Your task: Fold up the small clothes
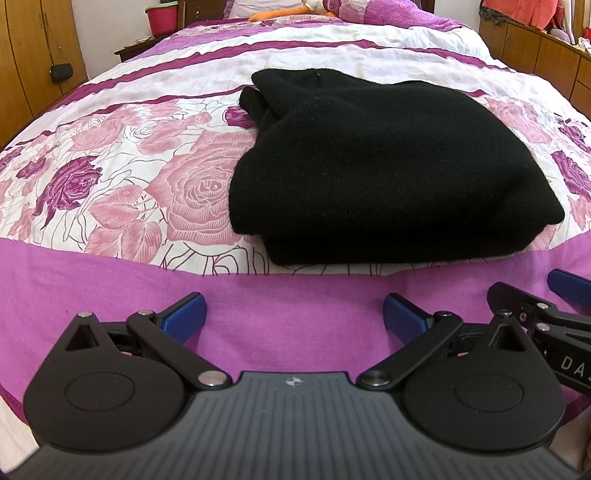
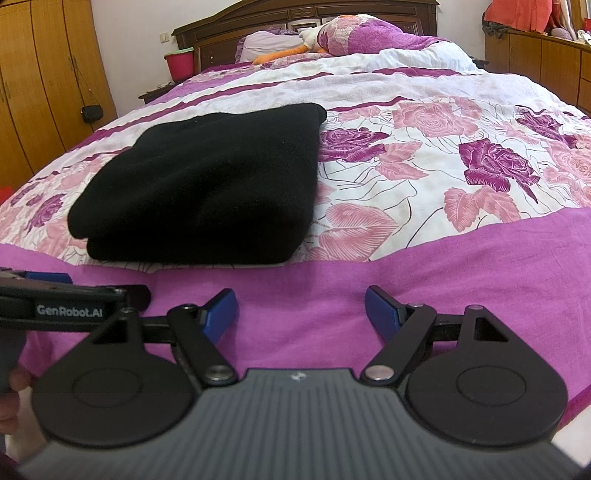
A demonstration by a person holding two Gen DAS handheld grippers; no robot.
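Note:
A black knitted garment (image 1: 388,166) lies folded in a thick rectangular stack on the floral bedspread (image 1: 129,166); it also shows in the right wrist view (image 2: 207,188). My left gripper (image 1: 294,314) is open and empty, held over the pink hem short of the garment's near edge. My right gripper (image 2: 300,314) is open and empty, near the garment's right front corner. The right gripper also shows at the right edge of the left wrist view (image 1: 554,295). The left gripper's body also shows at the left of the right wrist view (image 2: 55,302).
The bed runs away from me with a wooden headboard (image 2: 303,22), pillows and an orange soft toy (image 2: 284,53) at the far end. Wooden wardrobes (image 2: 37,74) stand at the left, a wooden cabinet (image 2: 535,62) at the right, a pink bucket (image 2: 180,64) on a side table.

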